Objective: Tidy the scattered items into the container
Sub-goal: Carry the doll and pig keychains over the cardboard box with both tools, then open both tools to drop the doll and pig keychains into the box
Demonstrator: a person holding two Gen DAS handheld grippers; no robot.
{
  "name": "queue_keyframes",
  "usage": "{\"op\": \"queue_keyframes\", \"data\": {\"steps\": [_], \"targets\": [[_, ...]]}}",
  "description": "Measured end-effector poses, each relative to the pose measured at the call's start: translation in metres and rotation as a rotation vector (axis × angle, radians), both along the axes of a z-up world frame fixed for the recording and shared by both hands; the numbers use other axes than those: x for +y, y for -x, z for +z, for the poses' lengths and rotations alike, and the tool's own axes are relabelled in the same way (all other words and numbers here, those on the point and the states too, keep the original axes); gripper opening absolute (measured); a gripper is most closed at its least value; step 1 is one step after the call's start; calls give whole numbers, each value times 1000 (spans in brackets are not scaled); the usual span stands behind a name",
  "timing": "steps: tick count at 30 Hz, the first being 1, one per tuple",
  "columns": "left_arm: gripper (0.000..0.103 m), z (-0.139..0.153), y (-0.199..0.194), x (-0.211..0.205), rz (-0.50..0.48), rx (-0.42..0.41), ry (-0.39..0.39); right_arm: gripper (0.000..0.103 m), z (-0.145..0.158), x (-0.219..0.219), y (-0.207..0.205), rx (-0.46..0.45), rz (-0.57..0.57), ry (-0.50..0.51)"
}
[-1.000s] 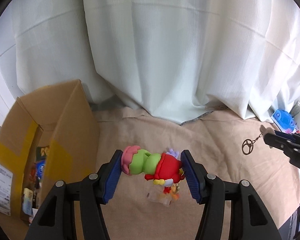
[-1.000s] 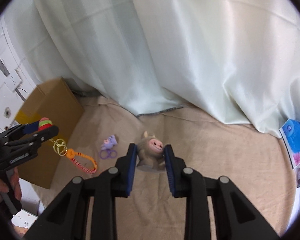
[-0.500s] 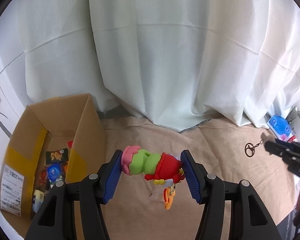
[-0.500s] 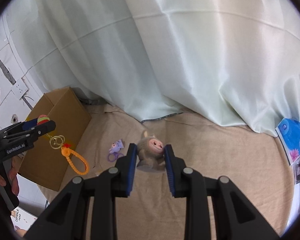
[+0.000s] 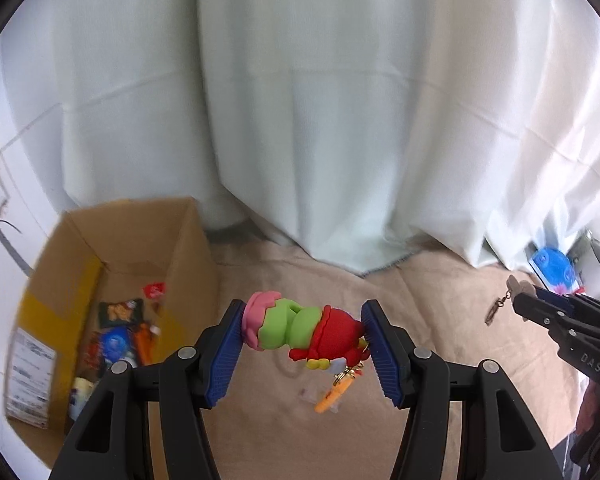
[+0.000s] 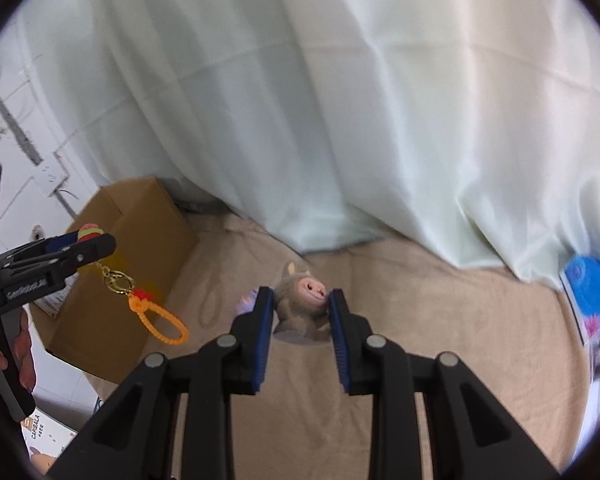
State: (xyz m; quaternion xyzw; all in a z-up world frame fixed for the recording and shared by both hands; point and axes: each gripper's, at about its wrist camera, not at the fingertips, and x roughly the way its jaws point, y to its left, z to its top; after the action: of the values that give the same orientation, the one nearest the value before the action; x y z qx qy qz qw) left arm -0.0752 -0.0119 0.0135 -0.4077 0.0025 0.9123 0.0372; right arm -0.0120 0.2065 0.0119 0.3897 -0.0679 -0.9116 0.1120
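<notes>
My left gripper is shut on a pink, green and red toy keychain, held in the air with its orange loop dangling. The open cardboard box lies lower left of it, with several packets inside. My right gripper is shut on a grey pig figure, also lifted. In the right wrist view the left gripper appears at the left edge, beside the box, with the orange loop hanging below it. A small purple toy peeks out behind my right gripper's left finger.
A beige cloth covers the surface, and a pale curtain hangs behind it. A blue packet lies at the far right edge. A person's hand grips the left tool's handle. A printed card lies below the table edge.
Both grippers rose, each keeping its toy. The left one swung toward the box, so more of the box's inside shows.
</notes>
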Motion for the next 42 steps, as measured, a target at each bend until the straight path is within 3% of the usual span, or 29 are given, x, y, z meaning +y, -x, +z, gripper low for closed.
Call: {"op": "queue_keyframes", "data": {"steps": [7,13,20,26,30,42], "targets": [[59,47,1,-76,137,50,-95,32,51,-58,29,110,129,-13],[59,66,-9,-140,242,88,-15,32,92,-137,56,205,269,6],[59,63,-27,-196,316,83,23,32,116,-236,71,253,425,33],[59,43,-38,-226,346,49,37,32,107,-293,77,219,505,38],[59,23,-44,-235,353,18,23,32,85,-313,83,160,532,29],[59,-50,-42,-235,344,-96,-36,32,4,-327,87,-26,532,-43]]}}
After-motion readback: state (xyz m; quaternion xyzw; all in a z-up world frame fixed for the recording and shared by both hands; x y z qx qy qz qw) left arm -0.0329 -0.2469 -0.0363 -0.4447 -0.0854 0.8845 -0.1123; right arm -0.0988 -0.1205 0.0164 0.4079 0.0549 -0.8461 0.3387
